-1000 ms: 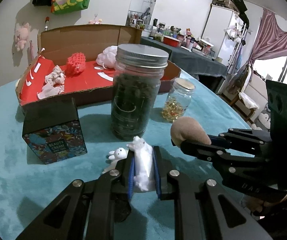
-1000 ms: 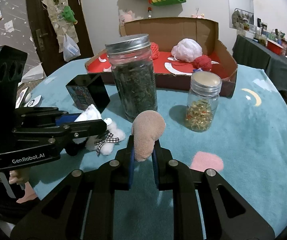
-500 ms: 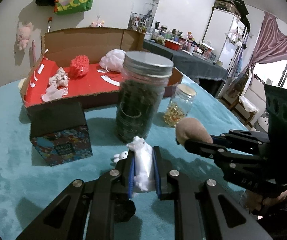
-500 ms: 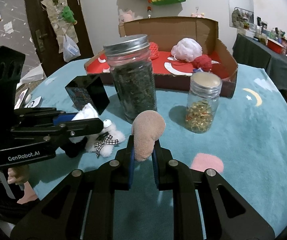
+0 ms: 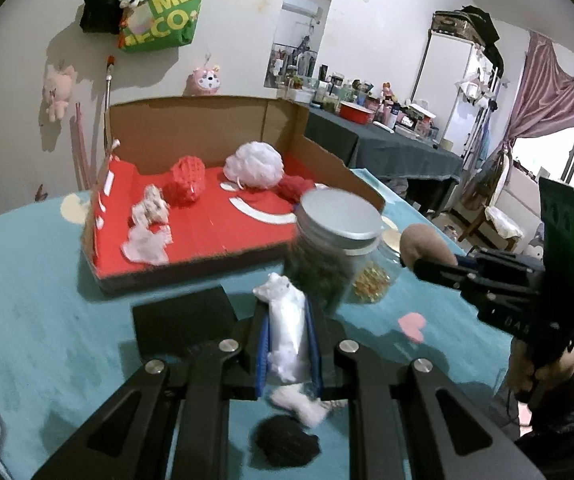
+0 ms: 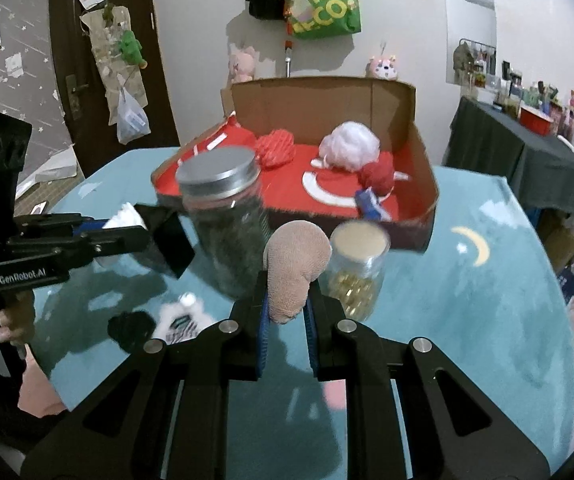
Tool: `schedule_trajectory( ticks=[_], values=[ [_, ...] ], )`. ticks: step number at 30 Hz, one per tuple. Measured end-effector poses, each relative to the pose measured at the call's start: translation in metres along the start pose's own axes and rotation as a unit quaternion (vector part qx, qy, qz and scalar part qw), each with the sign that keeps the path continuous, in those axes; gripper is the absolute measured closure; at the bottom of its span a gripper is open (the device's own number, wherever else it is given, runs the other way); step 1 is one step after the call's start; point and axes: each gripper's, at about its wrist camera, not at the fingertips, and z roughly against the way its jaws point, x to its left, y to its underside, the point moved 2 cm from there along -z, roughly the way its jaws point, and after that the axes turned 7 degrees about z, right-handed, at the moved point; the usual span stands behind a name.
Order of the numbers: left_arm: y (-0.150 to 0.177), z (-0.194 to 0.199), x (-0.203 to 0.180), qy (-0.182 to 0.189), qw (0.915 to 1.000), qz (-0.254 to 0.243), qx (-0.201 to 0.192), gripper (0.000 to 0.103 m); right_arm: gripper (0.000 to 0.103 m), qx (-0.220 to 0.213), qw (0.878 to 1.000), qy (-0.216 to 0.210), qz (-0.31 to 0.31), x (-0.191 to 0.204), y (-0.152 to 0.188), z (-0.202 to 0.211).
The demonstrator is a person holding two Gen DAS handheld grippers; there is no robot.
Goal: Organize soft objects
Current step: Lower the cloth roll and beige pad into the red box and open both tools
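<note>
Your teal table (image 6: 487, 300) carries a cardboard box (image 6: 419, 152). Just in front of the box you have a big dark-filled jar (image 6: 229, 240), a small gold-filled jar (image 6: 357, 276) and a black box (image 5: 185, 318).

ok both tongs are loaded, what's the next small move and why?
Probably carry both forward over the tall dark-filled glass jar to the red-lined cardboard box. The left tongs grip a white plush toy, the right tongs a tan stuffed fabric piece, and other soft things already lie in that box.
</note>
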Motion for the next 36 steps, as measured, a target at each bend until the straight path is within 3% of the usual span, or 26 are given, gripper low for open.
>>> schedule_trajectory(
  ticks=[6,13,19,29,36],
  values=[
    [-0.027,-0.010,0.011,-0.010,0.9994,-0.031,0.012,0.086,0.088,0.000,1.000,-0.006,0.012,-0.018,-0.028,-0.006],
    [-0.056,-0.043,0.029,-0.034,0.9961,-0.060,0.055,0.086,0.088,0.034,0.998,-0.031,0.038,-0.038,-0.064,-0.034],
    [-0.079,-0.085,0.048,-0.042,0.9917,-0.064,0.104,0.086,0.088,0.090,0.994,-0.051,0.039,-0.058,-0.089,-0.084],
    [-0.091,-0.150,0.071,-0.058,0.9784,-0.054,0.191,0.085,0.086,0.222,0.968,-0.110,0.031,-0.075,-0.100,-0.180],
    [-0.087,-0.171,0.078,-0.074,0.9711,-0.059,0.219,0.085,0.086,0.262,0.958,-0.112,0.025,-0.078,-0.096,-0.208]
  ],
)
